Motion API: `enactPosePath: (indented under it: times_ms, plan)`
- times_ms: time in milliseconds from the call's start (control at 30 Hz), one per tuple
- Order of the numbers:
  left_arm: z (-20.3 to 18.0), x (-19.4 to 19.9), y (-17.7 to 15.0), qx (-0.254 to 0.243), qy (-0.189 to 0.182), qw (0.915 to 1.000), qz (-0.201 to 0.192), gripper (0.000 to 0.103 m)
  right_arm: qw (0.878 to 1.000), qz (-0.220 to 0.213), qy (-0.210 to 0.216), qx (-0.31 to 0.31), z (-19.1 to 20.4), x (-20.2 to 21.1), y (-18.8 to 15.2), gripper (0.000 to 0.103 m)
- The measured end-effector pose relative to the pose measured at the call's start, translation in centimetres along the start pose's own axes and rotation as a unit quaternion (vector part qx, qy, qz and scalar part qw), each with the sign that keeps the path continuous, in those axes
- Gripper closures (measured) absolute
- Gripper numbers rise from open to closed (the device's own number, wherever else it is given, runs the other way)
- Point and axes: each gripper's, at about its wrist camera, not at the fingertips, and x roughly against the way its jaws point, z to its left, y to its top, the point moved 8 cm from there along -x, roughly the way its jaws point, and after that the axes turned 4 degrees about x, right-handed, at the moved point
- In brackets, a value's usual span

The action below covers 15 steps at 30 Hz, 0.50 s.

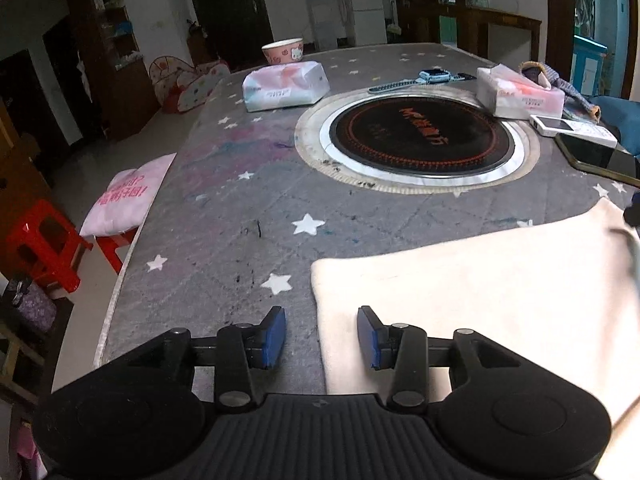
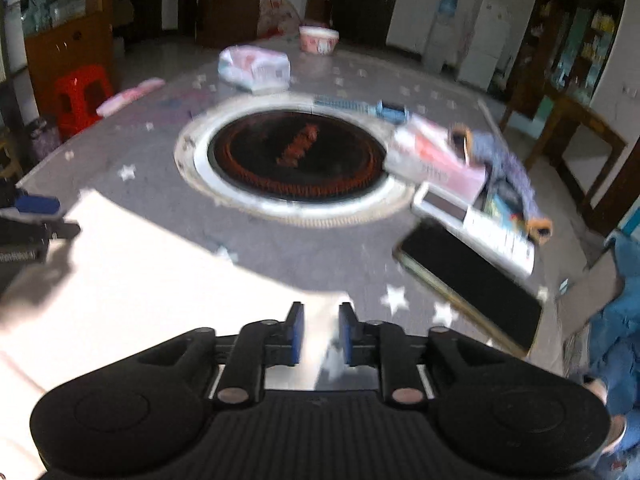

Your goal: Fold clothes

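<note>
- The cream garment (image 1: 472,300) lies flat on the near right part of the grey star-patterned table (image 1: 240,208), its left edge running toward the camera.
- The left gripper (image 1: 322,338) hovers at that left edge with its jaws wide apart and nothing between them. Its left blue pad (image 1: 275,338) is over bare table, and its right pad is over the cloth just inside the edge.
- In the right wrist view, which is blurred, the same garment (image 2: 132,272) spreads across the near left, overexposed to white.
- The right gripper (image 2: 321,336) sits over the garment's near right border, jaws at a narrow gap. Pale cloth shows in the gap, but I cannot tell whether it is pinched.
- The left gripper (image 2: 28,216) shows at the far left edge of that view, beside the cloth.
- Farther off lie a round black cooktop (image 1: 420,138), 2 tissue packs (image 1: 284,86), a pink bowl (image 1: 283,51) and a dark phone (image 2: 472,284) at the right.
</note>
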Motion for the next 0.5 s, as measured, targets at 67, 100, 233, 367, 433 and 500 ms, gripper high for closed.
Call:
enactPosePath:
  times_ms: [67,100,233,367,433,500]
  plan:
    - [-0.5,-0.1,0.0,-0.009,-0.007,0.9999,-0.003,0.092,1.000,0.014,0.007,-0.011,-0.4,-1.0,-0.6,0.083]
    - [-0.7,-0.1,0.1,-0.018,-0.001,0.9998,-0.007,0.096,1.000,0.020,0.011,-0.016,-0.4,-1.5,-0.7,0.083]
    - [-0.3,-0.7,0.8,-0.016,0.024,0.9995,-0.017,0.101,0.999,0.028,0.023,-0.025,-0.4,-2.8,-0.8,0.099]
    - [1.2,-1.3,1.8,0.018,0.052,0.9979,-0.033,0.101,1.000,-0.012,0.000,-0.024,-0.5,-3.2,0.9,0.099]
    - [1.6,-2.1,1.8,0.022,0.063,0.9975,-0.024,0.100,0.999,-0.029,-0.010,-0.016,-0.3,-3.6,1.8,0.099]
    - [1.6,-2.3,1.8,0.013,0.072,0.9970,-0.024,0.098,1.000,-0.020,-0.014,-0.007,0.0,-4.5,2.1,0.098]
